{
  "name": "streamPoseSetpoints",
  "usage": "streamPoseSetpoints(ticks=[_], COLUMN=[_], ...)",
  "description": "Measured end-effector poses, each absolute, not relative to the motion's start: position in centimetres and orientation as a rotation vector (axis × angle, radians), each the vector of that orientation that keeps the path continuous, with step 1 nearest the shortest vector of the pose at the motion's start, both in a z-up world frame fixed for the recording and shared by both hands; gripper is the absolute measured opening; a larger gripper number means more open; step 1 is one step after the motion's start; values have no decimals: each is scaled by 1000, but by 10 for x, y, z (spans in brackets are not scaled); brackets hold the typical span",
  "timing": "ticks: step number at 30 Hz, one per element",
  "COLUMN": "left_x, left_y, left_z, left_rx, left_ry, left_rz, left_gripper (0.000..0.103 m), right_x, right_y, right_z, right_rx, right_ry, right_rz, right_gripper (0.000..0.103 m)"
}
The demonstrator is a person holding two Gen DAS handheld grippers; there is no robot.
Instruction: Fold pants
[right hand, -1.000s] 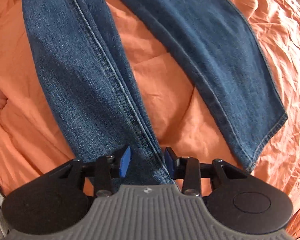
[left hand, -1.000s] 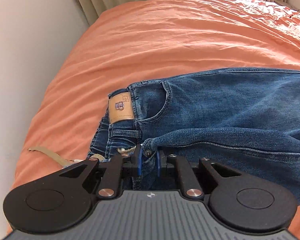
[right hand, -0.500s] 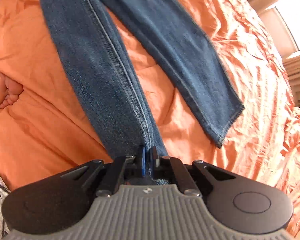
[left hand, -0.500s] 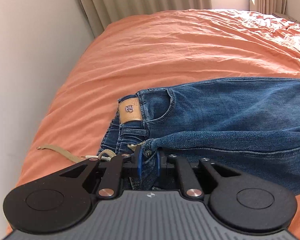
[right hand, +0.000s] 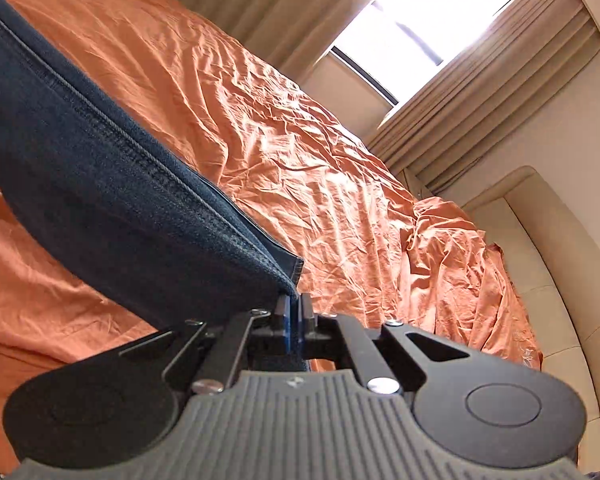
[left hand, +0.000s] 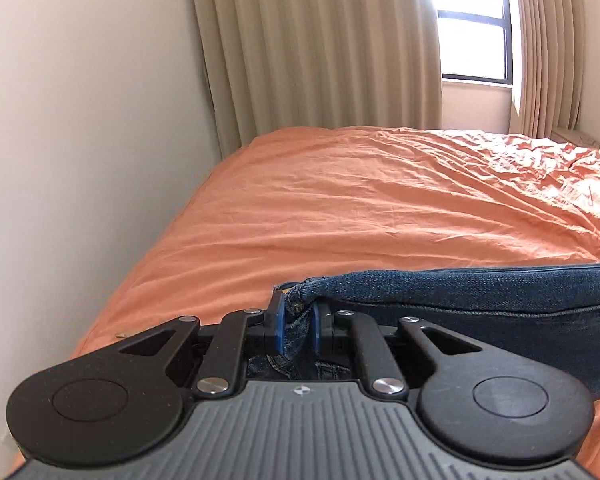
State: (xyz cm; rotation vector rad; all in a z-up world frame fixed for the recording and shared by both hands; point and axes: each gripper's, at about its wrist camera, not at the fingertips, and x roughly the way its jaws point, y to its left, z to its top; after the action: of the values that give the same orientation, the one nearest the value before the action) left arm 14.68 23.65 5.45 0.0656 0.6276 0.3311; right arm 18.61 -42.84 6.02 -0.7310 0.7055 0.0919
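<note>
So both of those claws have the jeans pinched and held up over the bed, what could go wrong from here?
1. The left gripper pinches only a small bunched corner of the jeans near a rivet, so the heavy denim might slip out.
2. The right gripper clamps just the hem edge, a thin bite that could pull free.
3. The orange bedsheet is wrinkled, so the fold may land uneven.

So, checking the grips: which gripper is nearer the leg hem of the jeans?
Right. The right gripper is clamped at the leg hem of the jeans; the left gripper pinches their riveted corner.
</note>
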Motion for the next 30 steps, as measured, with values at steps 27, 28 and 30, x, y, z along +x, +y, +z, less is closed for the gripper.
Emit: streamPoseSetpoints(ticks=[27,28,30], left_x=[406,404,396], left_y=[263,262,258], left_z=[-136,-134,-126], left_rx=[209,211,225], left_ry=[1040,1032,996], left_rz=[329,329,337], left_gripper=[15,15,15], right_x=[529,529,527], right_y=[-360,-360,-362], right_z=[-197,-197,-193], right_rx=[-873,-871,-867], right_ry=[1143,1142,1129], right_rz=[143,143,139], right_gripper=[0,0,0])
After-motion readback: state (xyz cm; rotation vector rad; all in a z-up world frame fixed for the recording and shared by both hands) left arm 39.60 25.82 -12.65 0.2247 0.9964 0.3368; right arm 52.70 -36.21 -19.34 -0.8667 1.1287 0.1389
